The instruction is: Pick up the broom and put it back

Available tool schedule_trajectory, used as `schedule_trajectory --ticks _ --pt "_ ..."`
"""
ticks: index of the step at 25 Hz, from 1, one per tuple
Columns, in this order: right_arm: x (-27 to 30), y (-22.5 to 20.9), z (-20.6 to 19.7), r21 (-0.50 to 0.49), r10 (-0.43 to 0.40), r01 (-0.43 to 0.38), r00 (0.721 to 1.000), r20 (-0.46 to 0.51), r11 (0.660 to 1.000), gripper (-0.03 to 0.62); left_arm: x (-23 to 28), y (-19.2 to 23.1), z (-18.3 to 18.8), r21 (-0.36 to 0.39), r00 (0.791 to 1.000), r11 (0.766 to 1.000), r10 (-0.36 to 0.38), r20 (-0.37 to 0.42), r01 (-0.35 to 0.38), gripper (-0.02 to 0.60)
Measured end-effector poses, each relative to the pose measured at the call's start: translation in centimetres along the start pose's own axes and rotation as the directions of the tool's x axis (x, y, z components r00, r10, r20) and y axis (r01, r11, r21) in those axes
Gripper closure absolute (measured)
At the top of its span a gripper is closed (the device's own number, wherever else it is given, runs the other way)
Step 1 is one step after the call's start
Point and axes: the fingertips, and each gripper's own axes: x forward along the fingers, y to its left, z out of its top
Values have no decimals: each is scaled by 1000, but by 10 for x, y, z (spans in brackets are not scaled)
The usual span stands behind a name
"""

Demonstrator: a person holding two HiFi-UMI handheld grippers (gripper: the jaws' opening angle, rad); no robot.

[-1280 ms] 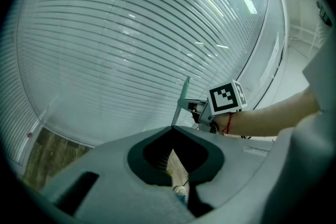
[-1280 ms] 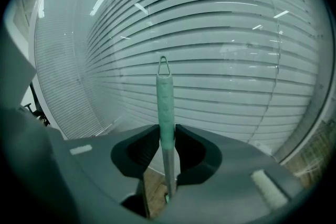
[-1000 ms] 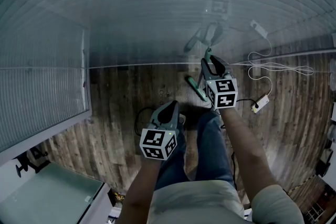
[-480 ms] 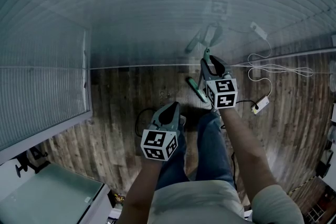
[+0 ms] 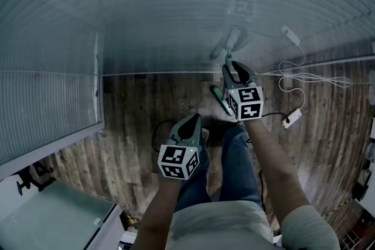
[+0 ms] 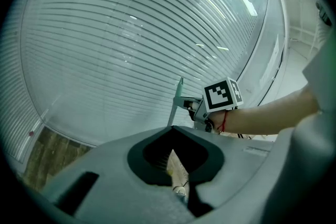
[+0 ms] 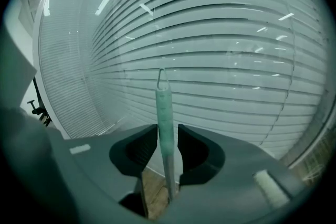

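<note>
You stand on a dark wood-plank floor (image 5: 135,120), facing a frosted glass wall (image 5: 176,9) banded with fine horizontal stripes; a second striped panel (image 5: 47,102) meets it at your left. On the floor to your right, a white cable (image 5: 310,75) loops toward a small white power strip (image 5: 291,116), and a black cable (image 5: 157,129) curls near your left foot.

The broom (image 7: 164,113) has a slim, pale green handle with a small hanging loop at its top. It stands nearly upright in front of the glass, and its green lower end (image 5: 220,99) lies on the floor just ahead of your knees.

Your right tool (image 7: 167,136) is closed around the handle, both jaws pressing its sides (the loop end rises above them). Your left tool (image 6: 173,134) hangs lower, beside your left leg, its jaws together with nothing between them.
</note>
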Motion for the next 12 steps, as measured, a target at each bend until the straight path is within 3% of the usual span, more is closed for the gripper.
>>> schedule_trajectory --ticks 12 --pt "12 16 0 -9 12 -12 1000 -3 1000 465 -8 19 -1 -14 1000 1000 22 6 -22 581"
